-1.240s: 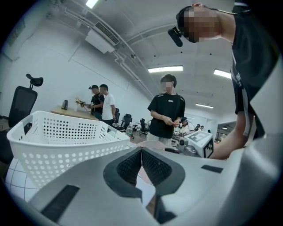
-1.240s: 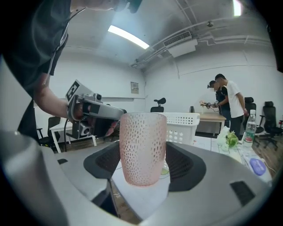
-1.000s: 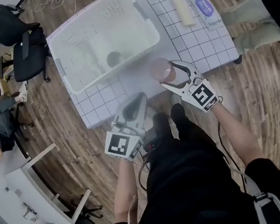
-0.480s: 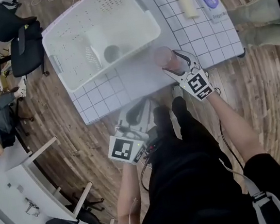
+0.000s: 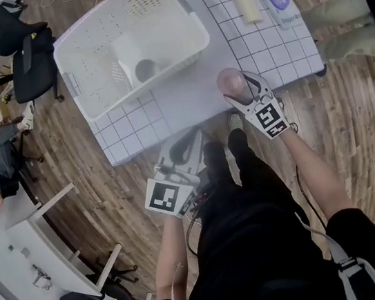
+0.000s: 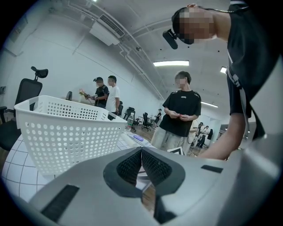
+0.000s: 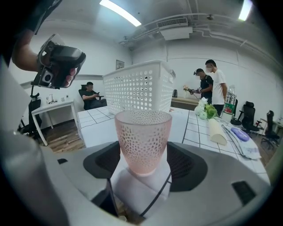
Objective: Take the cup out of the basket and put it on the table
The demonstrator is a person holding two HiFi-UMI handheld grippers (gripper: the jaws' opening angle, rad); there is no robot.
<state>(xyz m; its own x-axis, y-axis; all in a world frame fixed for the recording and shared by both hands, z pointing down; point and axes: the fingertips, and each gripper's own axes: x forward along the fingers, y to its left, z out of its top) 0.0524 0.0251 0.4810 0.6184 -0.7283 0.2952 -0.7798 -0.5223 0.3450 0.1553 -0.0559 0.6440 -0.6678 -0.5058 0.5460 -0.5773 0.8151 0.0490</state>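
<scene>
A pink dotted cup (image 5: 233,84) stands upright between the jaws of my right gripper (image 5: 240,93), which is shut on it over the near edge of the grid-patterned table (image 5: 187,100). In the right gripper view the cup (image 7: 143,139) fills the middle, with the table close under its base; I cannot tell if it touches. The white perforated basket (image 5: 88,45) sits at the table's far left, and a second cup (image 5: 145,69) lies inside it. My left gripper (image 5: 187,141) hangs off the table's near edge, its pads (image 6: 152,167) pressed together with nothing between them.
A cream roll (image 5: 243,1) and a flat packet with a purple mark (image 5: 275,0) lie at the table's far right, beside a green plant (image 7: 207,109) and a bottle (image 7: 229,103). A person (image 5: 355,9) stands right of the table. Office chairs (image 5: 15,49) stand at the left.
My right gripper has carried the cup a little to the right and toward the table's near edge. The left gripper has drawn slightly back from the table, still shut.
</scene>
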